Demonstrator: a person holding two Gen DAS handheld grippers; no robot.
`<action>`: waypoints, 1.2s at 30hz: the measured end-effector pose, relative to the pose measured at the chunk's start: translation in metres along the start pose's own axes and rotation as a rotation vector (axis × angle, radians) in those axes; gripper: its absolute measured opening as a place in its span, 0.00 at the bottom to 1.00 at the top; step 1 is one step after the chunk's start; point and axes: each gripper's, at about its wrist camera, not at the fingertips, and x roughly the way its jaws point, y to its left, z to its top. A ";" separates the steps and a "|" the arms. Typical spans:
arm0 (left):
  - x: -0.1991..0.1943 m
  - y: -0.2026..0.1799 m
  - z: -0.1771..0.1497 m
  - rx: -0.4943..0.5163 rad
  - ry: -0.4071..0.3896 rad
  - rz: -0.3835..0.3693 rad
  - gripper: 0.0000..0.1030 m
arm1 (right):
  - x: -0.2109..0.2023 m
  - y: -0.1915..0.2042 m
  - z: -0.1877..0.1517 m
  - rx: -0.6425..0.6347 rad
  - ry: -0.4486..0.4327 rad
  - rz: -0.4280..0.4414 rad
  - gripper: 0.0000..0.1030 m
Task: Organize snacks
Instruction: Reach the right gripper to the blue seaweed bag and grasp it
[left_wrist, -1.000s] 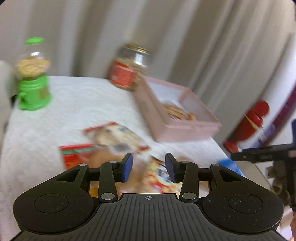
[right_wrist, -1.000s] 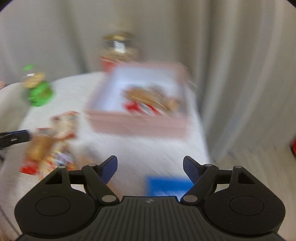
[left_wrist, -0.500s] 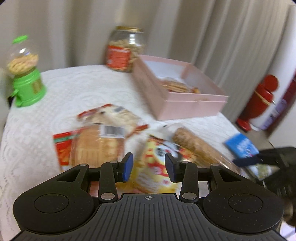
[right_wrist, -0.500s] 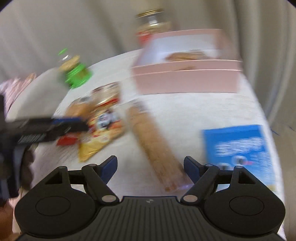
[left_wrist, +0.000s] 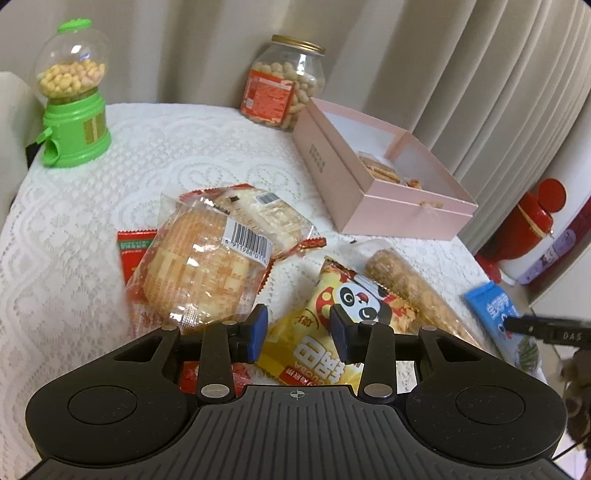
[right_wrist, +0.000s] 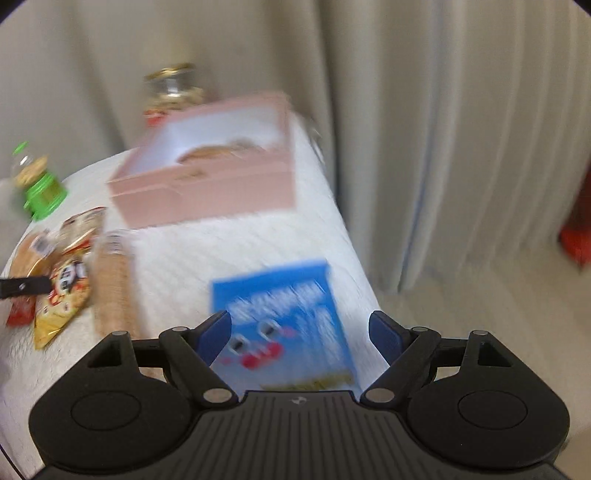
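The left gripper (left_wrist: 295, 332) hangs over the yellow panda snack bag (left_wrist: 328, 332), jaws narrowly parted, pinching nothing. The right gripper (right_wrist: 300, 334), jaws spread wide and empty, hovers above the blue packet (right_wrist: 284, 314) at the table's near edge. Beyond lie a clear-wrapped cake (left_wrist: 207, 266) and biscuit tube (left_wrist: 413, 291), then the pink box (left_wrist: 373, 206) holding snacks, with the peanut jar (left_wrist: 282, 83) farthest.

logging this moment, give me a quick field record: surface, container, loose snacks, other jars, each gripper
surface: white lace tablecloth
container: pink box, open, some snacks inside
loose snacks: bread pack, yellow panda bag, long biscuit pack, blue packet
other jars: peanut jar, green candy dispenser
left gripper: narrow gap, empty, over panda bag
right gripper: open, over blue packet
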 end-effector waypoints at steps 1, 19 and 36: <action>0.000 0.001 0.000 -0.004 0.003 -0.003 0.41 | 0.002 0.001 -0.003 0.020 0.010 0.031 0.80; -0.032 -0.018 -0.014 0.038 -0.009 -0.001 0.40 | 0.004 0.104 -0.019 -0.356 -0.110 -0.030 0.80; -0.015 0.038 0.000 -0.102 -0.052 0.264 0.41 | 0.012 0.104 -0.021 -0.292 -0.102 -0.015 0.80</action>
